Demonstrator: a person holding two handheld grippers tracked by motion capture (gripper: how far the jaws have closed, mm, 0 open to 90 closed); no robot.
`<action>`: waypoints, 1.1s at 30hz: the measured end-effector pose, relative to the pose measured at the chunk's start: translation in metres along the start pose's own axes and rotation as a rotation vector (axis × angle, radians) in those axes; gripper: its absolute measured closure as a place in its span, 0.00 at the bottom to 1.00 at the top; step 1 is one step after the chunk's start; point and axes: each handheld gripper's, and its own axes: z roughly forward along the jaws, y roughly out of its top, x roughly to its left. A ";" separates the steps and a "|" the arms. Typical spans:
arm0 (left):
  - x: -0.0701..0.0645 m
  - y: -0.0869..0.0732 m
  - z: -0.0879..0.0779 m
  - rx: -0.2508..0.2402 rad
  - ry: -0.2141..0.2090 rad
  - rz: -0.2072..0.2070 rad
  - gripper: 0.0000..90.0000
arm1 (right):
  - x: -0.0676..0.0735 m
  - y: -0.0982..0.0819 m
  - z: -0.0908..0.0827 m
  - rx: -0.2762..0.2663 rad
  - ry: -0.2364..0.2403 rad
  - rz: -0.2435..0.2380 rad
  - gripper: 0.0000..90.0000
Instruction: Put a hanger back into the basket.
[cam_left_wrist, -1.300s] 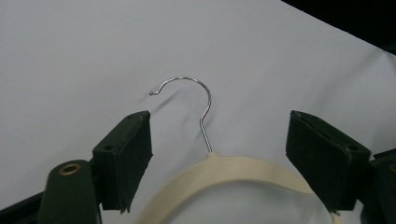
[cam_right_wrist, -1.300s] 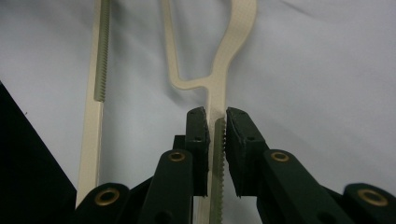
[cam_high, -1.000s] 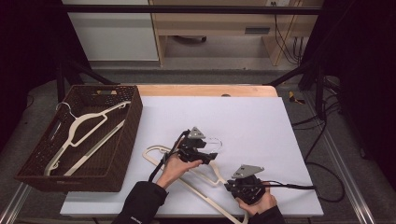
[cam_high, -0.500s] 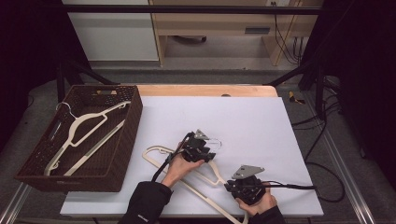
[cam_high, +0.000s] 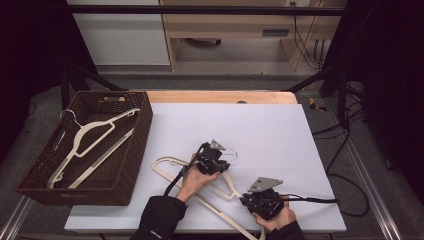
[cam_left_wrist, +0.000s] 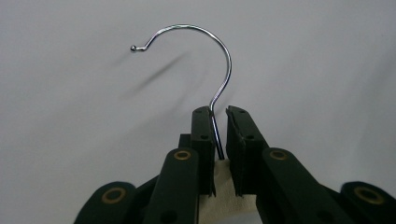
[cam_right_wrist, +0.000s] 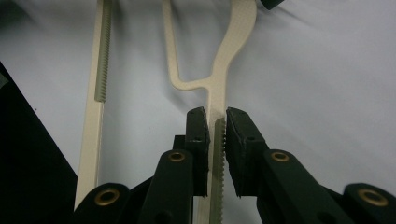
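Two hangers matter here: one already lies in the brown basket as a stowed hanger, and the cream hanger lies flat on the white counter — that is our work in hand. We see the left claw with its jaws just closing, now nipped on the wire hook at its stem. Our right claw is clamped on the hanger's toothed lower arm (near the front edge). We judge the grasp done; lifting it across into the basket is left.
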 end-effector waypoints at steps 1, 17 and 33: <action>0.000 0.000 -0.002 -0.011 -0.001 -0.007 0.91 | 0.000 0.000 0.000 -0.003 -0.001 -0.002 0.88; -0.017 0.000 -0.031 -0.113 0.051 -0.020 0.99 | -0.001 0.002 -0.004 -0.088 0.072 0.030 0.74; -0.027 -0.004 -0.079 -0.188 0.047 0.029 0.99 | -0.018 0.036 0.006 -0.224 0.211 0.150 0.55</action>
